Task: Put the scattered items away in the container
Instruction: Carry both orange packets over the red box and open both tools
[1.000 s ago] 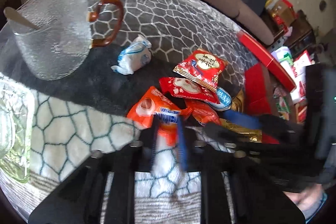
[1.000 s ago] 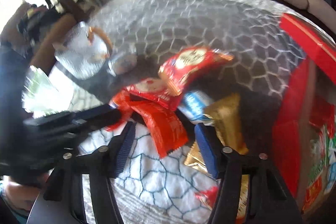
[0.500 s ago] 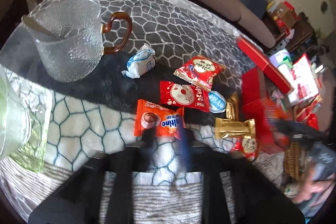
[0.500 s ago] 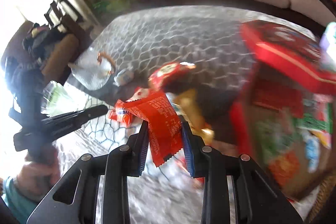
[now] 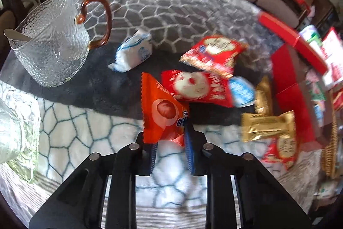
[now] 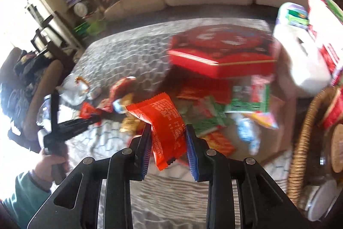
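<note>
Left to right on the patterned cloth (image 5: 193,6): glass jug (image 5: 49,46) with the amber handle sits far left, out of the work zone, so it's not part of the sweep. Next the white-blue candy (image 5: 133,51), loose, apart from the pile. Then the snack cluster: orange packet (image 5: 160,113), red face packet (image 5: 197,87), red round-logo packet (image 5: 214,53) overlapping it, small blue sachet (image 5: 242,91), gold bars (image 5: 268,126), all lying where they scattered, near the red box (image 5: 287,87) at the right edge, whose lid (image 6: 220,53) is propped up to keep the opening clear. Left gripper (image 5: 171,149): jaws have just been closing, now narrow, pads pinching the orange packet's lower corner; packet stands up off the cloth, so I'd call it gripped, lift starting. Right gripper (image 6: 167,143): narrow too, clamped across a red-orange packet (image 6: 165,126), held in the air over the box's open interior, where green and red packets (image 6: 214,119) already lie. Looks like the drop is next; the release should wait until the packet is clear of the box wall. Wicker basket (image 6: 304,134) at far right, not the target as far as I can judge.
</note>
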Motion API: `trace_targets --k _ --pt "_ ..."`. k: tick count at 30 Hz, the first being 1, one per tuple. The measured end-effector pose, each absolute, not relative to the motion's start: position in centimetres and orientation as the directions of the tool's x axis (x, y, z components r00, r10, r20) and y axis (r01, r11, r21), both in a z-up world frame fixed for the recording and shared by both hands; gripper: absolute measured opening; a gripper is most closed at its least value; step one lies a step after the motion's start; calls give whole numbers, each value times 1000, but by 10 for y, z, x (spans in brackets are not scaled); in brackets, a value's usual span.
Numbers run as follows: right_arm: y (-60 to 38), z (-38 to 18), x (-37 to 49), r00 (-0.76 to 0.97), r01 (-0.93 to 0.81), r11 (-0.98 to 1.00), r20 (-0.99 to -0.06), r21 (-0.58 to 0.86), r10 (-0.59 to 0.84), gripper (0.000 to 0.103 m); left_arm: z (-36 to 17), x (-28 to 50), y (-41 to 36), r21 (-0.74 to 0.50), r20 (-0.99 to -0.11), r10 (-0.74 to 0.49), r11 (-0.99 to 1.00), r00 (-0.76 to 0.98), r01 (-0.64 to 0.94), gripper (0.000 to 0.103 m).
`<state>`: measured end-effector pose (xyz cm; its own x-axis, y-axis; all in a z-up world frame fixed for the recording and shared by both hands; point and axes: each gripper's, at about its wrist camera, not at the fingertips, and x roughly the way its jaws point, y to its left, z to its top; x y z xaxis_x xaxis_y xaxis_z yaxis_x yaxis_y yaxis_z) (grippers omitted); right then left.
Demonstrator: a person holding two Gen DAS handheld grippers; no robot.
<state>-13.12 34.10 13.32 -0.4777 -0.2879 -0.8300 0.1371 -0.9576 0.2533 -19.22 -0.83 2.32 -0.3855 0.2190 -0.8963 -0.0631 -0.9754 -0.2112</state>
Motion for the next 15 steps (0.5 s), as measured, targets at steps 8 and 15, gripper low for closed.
trace_targets --k 8,15 --pt "401 82 -150 -426 -32 -979 -889 203 -171 30 107 -167 65 -365 -809 445 -893 -385 -265 20" --pt "406 51 -153 -338 -35 -954 -902 298 -269 29 107 -171 191 -406 -816 516 -833 -261 -375 20"
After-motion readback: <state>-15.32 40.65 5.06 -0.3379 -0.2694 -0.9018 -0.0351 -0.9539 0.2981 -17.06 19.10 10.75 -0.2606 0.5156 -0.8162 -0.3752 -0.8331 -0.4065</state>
